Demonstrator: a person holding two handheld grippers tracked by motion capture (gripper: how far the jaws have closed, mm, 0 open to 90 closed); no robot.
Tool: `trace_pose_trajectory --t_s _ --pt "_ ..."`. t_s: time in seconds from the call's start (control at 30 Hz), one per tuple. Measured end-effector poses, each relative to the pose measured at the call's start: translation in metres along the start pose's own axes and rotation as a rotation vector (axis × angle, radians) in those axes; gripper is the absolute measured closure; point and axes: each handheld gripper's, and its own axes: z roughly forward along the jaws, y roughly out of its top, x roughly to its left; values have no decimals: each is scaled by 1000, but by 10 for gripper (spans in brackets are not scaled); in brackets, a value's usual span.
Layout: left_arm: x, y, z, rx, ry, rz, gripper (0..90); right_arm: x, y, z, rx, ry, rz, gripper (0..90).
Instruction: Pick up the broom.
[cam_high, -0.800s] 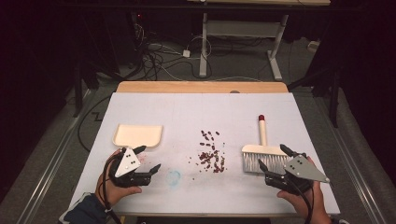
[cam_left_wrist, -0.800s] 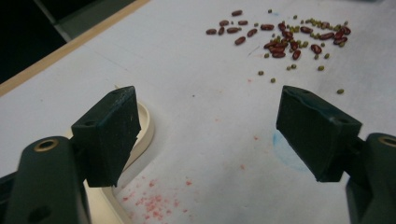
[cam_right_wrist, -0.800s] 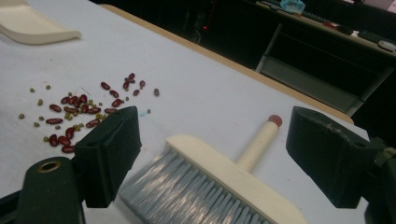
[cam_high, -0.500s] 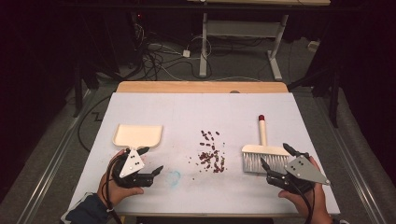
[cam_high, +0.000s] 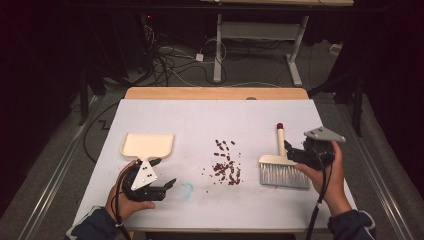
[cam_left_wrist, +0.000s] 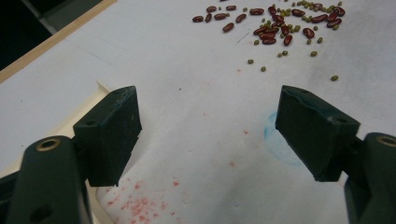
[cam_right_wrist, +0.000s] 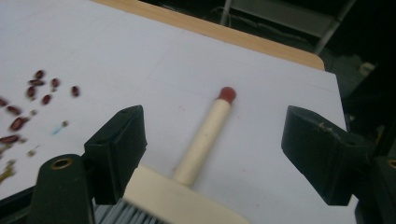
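A cream dustpan (cam_high: 147, 145) lies on the white table (cam_high: 210, 117) at the left. Several red and green beans (cam_high: 225, 162) (cam_left_wrist: 275, 28) are scattered in the middle. A cream brush (cam_high: 279, 162) with grey bristles and a red-tipped handle (cam_right_wrist: 205, 135) lies at the right. My left gripper (cam_high: 165, 172) (cam_left_wrist: 208, 126) is open just in front of the dustpan, whose rim (cam_left_wrist: 65, 123) shows beside its left jaw. My right gripper (cam_high: 291, 154) (cam_right_wrist: 212, 149) is open, its jaws standing either side of the brush handle without touching it.
A blue smudge (cam_high: 186, 189) (cam_left_wrist: 280, 144) and red specks mark the table near my left gripper. A wooden strip (cam_high: 215, 93) runs along the far edge. Beyond it are a dark floor, cables and a desk frame (cam_high: 260, 30).
My right gripper has moved away from the person, from behind the brush bristles up to the handle. The left gripper has barely shifted.
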Motion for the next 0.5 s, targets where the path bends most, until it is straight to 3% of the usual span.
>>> trace_pose_trajectory --t_s 0.13,0.17,0.2,0.23,0.3,0.43,0.5 --pt "-1 -2 2 29 -2 19 218 -8 9 33 96 61 85 245" --pt "-1 -2 3 30 -5 18 218 -8 9 43 134 43 94 259" --pt "-1 -2 3 31 -6 18 218 -8 9 43 134 43 94 259" --pt "-1 -2 3 32 -8 20 218 -9 8 61 192 48 112 289" --pt "-2 -3 3 41 -5 29 218 -8 5 78 255 38 115 314" --pt "-3 -4 4 49 0 37 218 -8 2 106 401 38 116 455" --pt "-3 -3 3 48 1 35 218 -11 3 113 433 55 123 515"
